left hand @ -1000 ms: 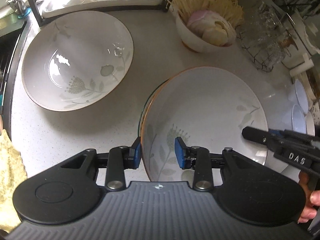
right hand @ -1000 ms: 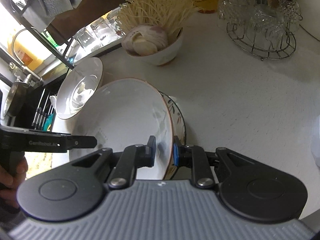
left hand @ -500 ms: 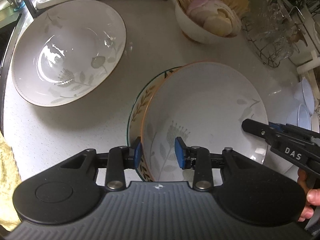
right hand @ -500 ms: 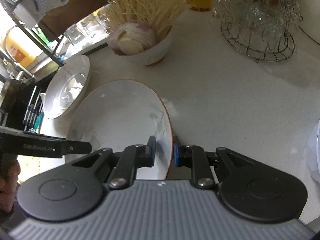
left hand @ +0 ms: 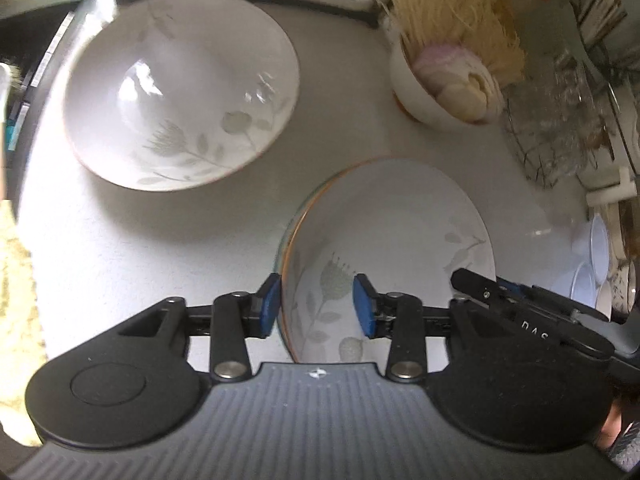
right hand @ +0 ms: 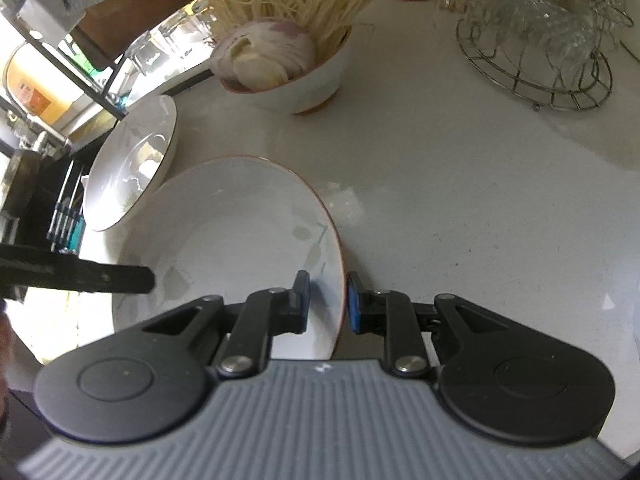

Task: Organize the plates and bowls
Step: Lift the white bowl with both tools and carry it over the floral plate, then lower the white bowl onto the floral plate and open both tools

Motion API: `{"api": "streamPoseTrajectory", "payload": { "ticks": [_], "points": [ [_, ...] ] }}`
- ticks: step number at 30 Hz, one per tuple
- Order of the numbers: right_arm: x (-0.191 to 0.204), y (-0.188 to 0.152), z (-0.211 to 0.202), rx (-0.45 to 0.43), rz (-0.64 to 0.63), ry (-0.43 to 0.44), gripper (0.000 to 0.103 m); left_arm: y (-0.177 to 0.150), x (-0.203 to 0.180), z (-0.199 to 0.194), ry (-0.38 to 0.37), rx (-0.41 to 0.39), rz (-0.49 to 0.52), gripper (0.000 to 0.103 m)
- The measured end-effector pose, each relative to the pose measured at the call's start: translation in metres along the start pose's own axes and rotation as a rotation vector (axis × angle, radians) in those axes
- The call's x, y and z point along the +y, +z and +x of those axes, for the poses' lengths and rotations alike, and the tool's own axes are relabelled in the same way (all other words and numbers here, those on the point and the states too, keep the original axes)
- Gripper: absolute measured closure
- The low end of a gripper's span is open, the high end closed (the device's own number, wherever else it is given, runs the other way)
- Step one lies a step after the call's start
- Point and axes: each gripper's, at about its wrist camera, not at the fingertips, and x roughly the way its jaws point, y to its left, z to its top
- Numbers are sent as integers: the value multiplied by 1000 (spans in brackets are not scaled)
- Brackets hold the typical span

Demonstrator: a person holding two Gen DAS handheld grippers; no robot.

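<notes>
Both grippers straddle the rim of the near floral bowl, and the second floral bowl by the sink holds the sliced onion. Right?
Not quite. The second floral bowl is empty; the sliced onion sits in a separate small white bowl, as both wrist views show. The rest stands.

Your near bowl (left hand: 400, 232) sits on the surface (left hand: 140, 240), nested on another dish whose rim (left hand: 298, 216) shows at its left edge. A second bowl (left hand: 180, 92) lies behind it to the left. Behind and right stands the food bowl (left hand: 436, 96), with a wire rack (left hand: 560, 128) further right.
</notes>
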Motion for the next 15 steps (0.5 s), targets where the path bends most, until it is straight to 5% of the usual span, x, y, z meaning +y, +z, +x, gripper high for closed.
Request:
{"api": "streamPoseTrajectory", "payload": {
  "ticks": [8, 15],
  "points": [
    [-3, 4, -6, 0, 40, -39, 79, -9, 5, -32, -36, -78, -25, 56],
    [-4, 11, -38, -88, 57, -45, 79, -13, -7, -78, -61, -188, -10, 56]
  ]
}}
